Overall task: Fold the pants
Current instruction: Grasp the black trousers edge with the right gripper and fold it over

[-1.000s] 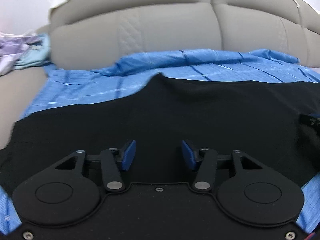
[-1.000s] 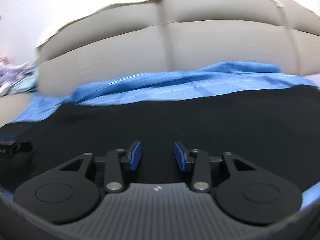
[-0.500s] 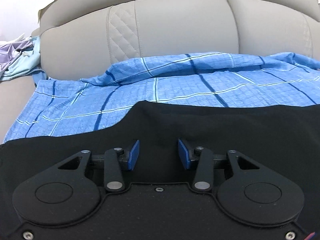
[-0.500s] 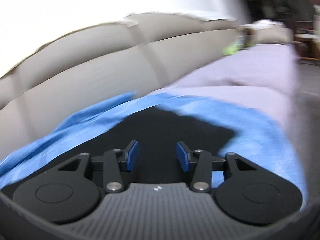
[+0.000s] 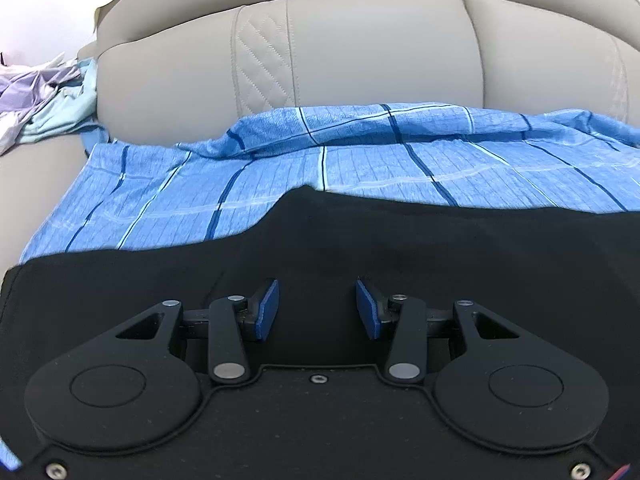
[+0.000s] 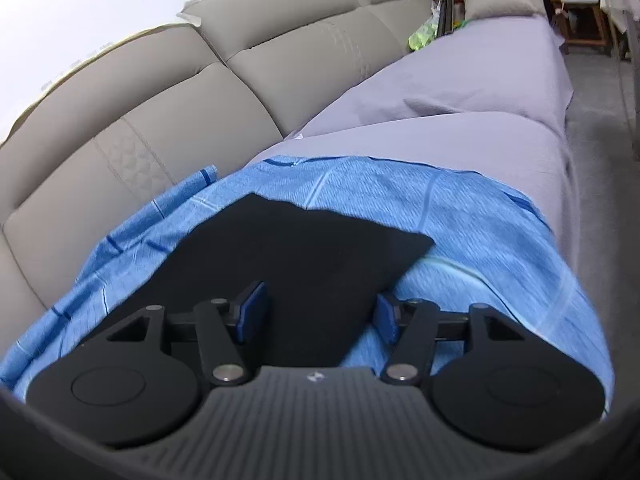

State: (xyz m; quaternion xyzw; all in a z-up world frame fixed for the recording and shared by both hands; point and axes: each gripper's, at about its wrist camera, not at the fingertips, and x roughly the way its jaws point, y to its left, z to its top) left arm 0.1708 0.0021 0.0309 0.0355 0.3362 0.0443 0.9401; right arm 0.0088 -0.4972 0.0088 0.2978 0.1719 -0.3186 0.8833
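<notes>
Black pants lie flat on a blue checked sheet on the sofa seat. My left gripper is open and empty, just above the black fabric near its stepped upper edge. In the right wrist view the end of the pants lies on the blue sheet, with a corner pointing right. My right gripper is open and empty above that end, its right finger over the pants' edge.
The beige sofa backrest rises behind the sheet. A heap of pale clothes lies far left. In the right wrist view a lilac cover stretches along the seat, with clutter and furniture beyond.
My right gripper has swung right, from the middle of the pants to their right end. My left gripper has moved a little closer over the fabric. Both stayed open.
</notes>
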